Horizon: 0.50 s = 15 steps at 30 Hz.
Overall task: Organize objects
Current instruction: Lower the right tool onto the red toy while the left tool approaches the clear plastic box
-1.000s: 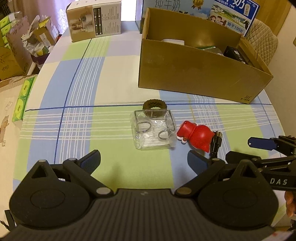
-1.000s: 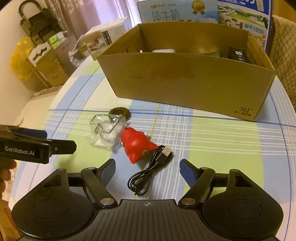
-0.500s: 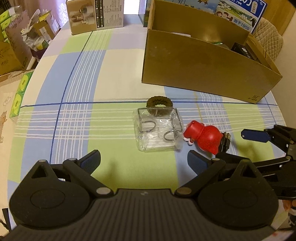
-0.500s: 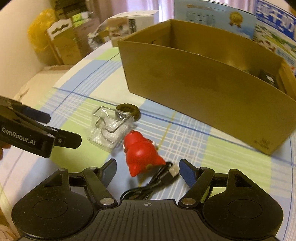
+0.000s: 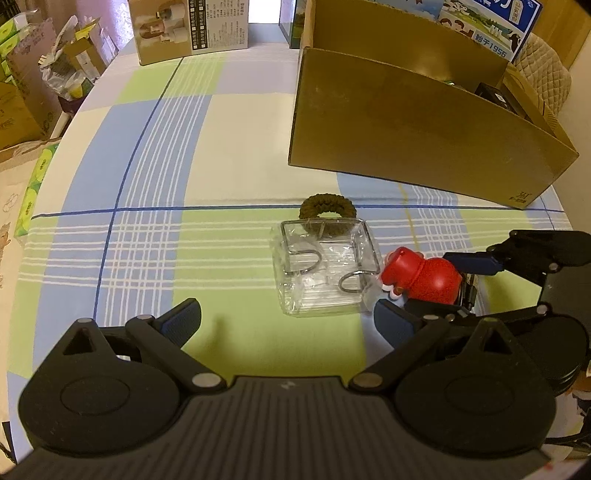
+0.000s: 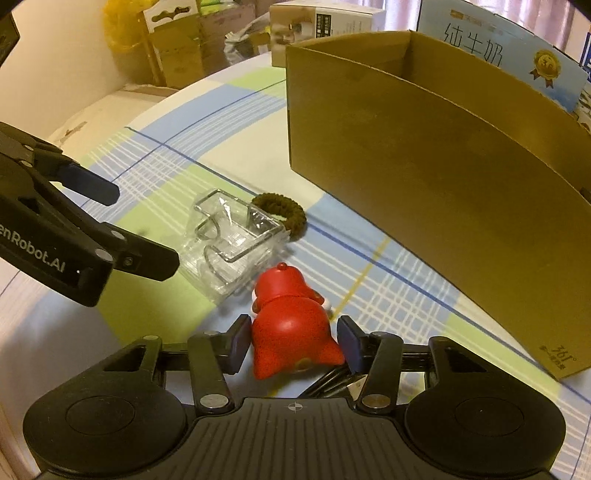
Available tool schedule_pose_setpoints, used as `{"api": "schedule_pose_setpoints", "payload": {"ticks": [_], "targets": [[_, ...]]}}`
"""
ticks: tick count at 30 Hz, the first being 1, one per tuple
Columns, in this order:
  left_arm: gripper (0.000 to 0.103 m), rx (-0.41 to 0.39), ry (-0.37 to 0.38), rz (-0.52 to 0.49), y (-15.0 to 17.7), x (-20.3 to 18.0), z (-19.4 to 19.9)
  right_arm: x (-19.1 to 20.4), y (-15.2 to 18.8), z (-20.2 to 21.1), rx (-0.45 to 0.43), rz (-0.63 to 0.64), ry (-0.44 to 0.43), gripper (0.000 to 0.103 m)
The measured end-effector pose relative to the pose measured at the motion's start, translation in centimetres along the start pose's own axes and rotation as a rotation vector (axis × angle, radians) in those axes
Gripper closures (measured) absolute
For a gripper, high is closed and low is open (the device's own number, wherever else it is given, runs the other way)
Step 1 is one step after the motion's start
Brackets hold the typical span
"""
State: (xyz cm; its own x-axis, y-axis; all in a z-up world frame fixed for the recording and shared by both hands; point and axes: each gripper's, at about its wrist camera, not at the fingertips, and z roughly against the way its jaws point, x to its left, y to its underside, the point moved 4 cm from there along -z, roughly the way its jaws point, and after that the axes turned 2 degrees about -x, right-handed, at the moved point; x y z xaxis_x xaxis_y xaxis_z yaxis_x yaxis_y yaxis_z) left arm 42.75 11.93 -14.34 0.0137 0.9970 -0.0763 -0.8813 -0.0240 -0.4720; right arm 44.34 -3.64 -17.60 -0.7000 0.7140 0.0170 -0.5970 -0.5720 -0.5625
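On my bench [image 5: 229, 122] I count one red figurine [image 6: 291, 325], one clear plastic box [image 5: 325, 273], one brown hair tie [image 5: 328, 210] and one black USB cable [image 6: 340, 384]. One open cardboard box [image 5: 406, 129] stands beyond them, and one printed carton [image 5: 192, 29] at the far edge.

Behind the right gripper [image 6: 293, 345], the black USB cable [image 6: 334, 382] is mostly hidden under the red toy figure [image 6: 291, 332] and the gripper's body. The cardboard box [image 6: 443, 155] beyond hides most of its contents behind its near wall.
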Motion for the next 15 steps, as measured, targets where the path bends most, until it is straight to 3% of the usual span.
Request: {"api": "schedule_pose_setpoints", "payload": {"ticks": [15], "targets": [[0.004,0.007,0.025,-0.045,-1.8,-2.1,-3.7,-6.3,0.6,0.7,-0.018,-0.165,0.097,0.055]]}}
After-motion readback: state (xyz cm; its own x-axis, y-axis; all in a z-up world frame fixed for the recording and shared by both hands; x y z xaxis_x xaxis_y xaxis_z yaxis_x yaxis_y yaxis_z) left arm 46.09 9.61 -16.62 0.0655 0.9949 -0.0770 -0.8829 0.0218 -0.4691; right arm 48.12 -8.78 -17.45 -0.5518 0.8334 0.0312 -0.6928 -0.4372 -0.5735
